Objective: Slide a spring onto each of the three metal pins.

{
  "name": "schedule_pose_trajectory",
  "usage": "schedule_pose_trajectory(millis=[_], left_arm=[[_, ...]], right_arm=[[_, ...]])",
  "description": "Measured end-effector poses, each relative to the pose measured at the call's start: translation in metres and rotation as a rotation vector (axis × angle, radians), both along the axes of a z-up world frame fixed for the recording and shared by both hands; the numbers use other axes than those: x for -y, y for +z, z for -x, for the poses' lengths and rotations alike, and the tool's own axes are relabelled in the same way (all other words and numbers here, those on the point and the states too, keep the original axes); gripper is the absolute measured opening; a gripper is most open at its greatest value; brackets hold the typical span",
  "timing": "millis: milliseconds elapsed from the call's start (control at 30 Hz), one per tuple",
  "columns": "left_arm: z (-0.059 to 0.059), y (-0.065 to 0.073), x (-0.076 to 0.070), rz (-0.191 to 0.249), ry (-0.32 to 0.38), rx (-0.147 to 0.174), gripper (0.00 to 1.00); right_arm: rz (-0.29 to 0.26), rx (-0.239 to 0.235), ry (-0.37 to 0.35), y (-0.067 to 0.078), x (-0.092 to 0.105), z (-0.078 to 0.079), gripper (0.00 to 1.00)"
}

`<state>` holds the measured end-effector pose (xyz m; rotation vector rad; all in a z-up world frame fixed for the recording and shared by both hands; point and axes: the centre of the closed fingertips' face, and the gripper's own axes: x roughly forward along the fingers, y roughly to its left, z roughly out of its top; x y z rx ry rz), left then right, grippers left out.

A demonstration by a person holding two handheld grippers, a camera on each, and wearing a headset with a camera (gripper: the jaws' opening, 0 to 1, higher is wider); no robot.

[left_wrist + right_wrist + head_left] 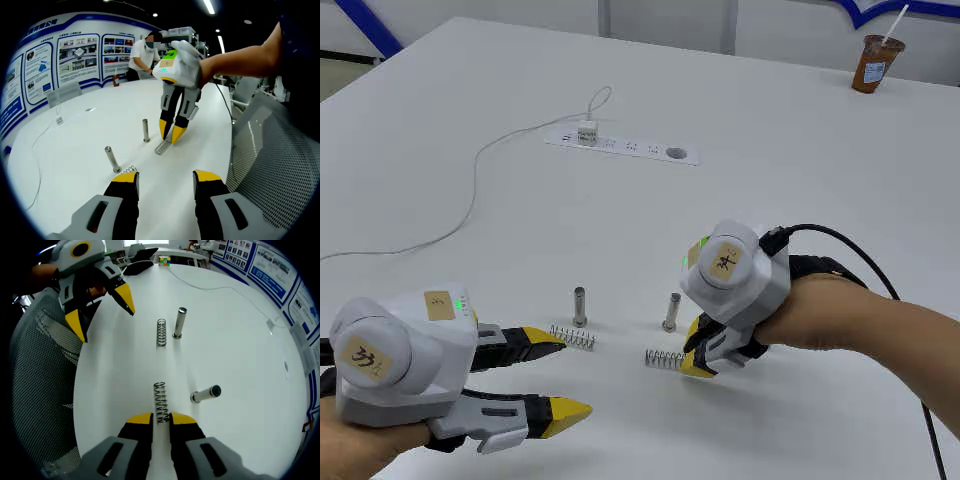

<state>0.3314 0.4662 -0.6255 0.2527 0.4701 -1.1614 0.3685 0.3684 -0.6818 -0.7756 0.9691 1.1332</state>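
On the white table (770,150), near left, the left gripper (570,375) is released and empty, its far tip just beside the left spring (573,337), which lies flat. Just beyond stand 2 upright pins, the left pin (580,305) and the right pin (672,311). The right gripper (698,365) is clenched on one end of the right spring (663,358), near the right pin.
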Motion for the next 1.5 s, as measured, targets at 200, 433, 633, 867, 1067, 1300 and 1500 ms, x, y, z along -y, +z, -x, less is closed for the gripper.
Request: schedule_pose_trajectory(millis=[200,433,633,867,1067,1300,1500], left_arm=[[0.000,0.000,0.000,0.000,0.000,0.000,0.44],[0.001,0.000,0.003,-0.001,-0.007,0.000,0.43],[-0.001,0.002,0.012,-0.006,-0.032,0.009,0.42],[-0.004,0.003,0.024,-0.019,-0.074,0.020,0.41],[-0.005,0.003,0.033,-0.026,-0.110,0.030,0.39],[-0.005,0.004,0.040,-0.030,-0.138,0.042,0.35],[-0.003,0.006,0.043,-0.031,-0.159,0.050,0.32]], right_arm=[[0.024,-0.005,0.024,-0.007,0.000,0.002,0.13],[0.019,-0.009,0.020,-0.005,0.000,0.003,0.12],[0.014,-0.011,0.027,0.001,-0.001,0.008,0.12],[0.011,-0.006,0.047,0.015,-0.001,0.014,0.12],[-0.020,-0.004,0.089,0.031,-0.012,0.024,0.12],[-0.048,0.008,0.139,0.046,-0.027,0.033,0.12],[-0.063,0.023,0.181,0.054,-0.036,0.039,0.12]])
